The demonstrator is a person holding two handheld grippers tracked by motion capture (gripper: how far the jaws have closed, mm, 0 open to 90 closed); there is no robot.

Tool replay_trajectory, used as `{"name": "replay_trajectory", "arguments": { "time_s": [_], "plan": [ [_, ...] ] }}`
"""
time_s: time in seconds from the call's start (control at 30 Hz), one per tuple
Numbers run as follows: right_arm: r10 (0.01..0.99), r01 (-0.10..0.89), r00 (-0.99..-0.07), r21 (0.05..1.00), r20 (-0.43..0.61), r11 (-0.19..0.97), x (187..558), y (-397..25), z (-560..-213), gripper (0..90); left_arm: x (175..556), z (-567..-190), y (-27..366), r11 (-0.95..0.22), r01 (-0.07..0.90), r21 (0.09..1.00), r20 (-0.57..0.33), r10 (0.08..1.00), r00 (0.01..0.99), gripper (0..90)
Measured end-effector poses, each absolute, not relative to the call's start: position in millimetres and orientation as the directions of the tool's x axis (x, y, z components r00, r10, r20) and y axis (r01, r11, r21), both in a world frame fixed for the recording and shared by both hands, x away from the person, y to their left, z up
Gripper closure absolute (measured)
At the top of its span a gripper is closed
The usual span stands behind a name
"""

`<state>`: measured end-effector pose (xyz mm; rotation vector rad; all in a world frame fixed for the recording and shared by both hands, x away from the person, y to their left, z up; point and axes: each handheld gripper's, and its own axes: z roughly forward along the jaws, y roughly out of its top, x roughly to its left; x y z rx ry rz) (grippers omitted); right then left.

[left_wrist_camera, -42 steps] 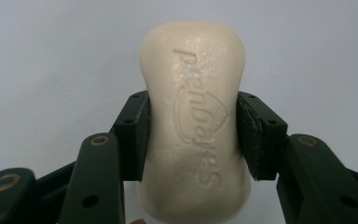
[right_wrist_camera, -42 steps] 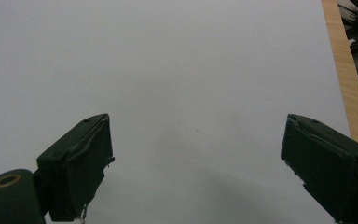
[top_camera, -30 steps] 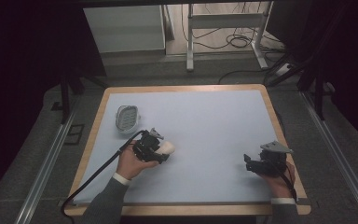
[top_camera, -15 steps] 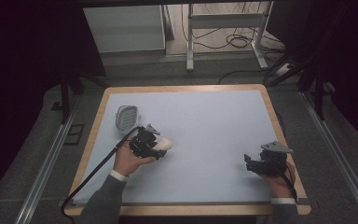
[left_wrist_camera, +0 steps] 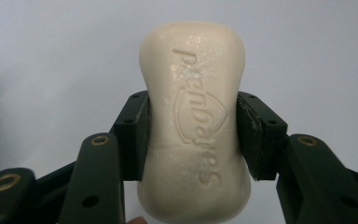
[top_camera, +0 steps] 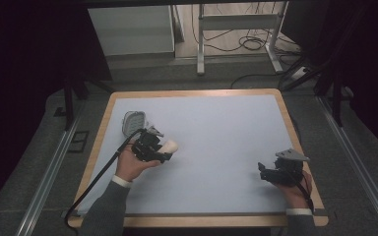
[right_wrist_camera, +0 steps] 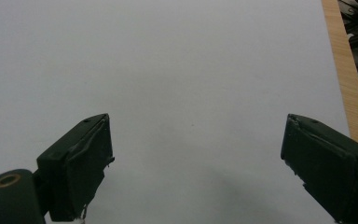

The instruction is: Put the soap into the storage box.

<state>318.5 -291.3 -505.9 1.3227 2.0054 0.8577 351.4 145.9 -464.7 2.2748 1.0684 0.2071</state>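
A cream bar of soap (left_wrist_camera: pixel 193 121) with embossed lettering is clamped at its waist between the jaws of my left gripper (left_wrist_camera: pixel 192 135). In the high view the left gripper (top_camera: pixel 165 150) holds the soap (top_camera: pixel 170 146) above the left part of the table. Just behind it lies a grey-white soap dish (top_camera: pixel 133 121) with a ribbed inside. My right gripper (top_camera: pixel 261 169) rests at the front right of the table, and in its own view the right gripper (right_wrist_camera: pixel 196 158) stands wide open over bare white surface.
The table has a white top (top_camera: pixel 216 132) with a wooden rim (top_camera: pixel 290 123). In the right gripper view the wooden edge (right_wrist_camera: pixel 342 56) runs along the right. A cable (top_camera: pixel 98 177) trails from the left gripper over the front left edge.
The left hand has shifted the soap slightly back and left, nearer the soap dish. The right gripper has stayed put.
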Motion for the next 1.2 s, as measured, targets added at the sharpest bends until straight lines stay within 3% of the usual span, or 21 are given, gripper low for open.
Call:
{"name": "replay_trajectory", "arguments": {
  "time_s": [1.2],
  "plan": [
    [0.933, 0.562, -0.340, 0.769, -0.119, 0.303, 319, -292, -508, 8.7, 368, -447, 167, -0.447, 0.648, 0.617, -0.067, 0.791, 0.609, 49.4]
  ]
}}
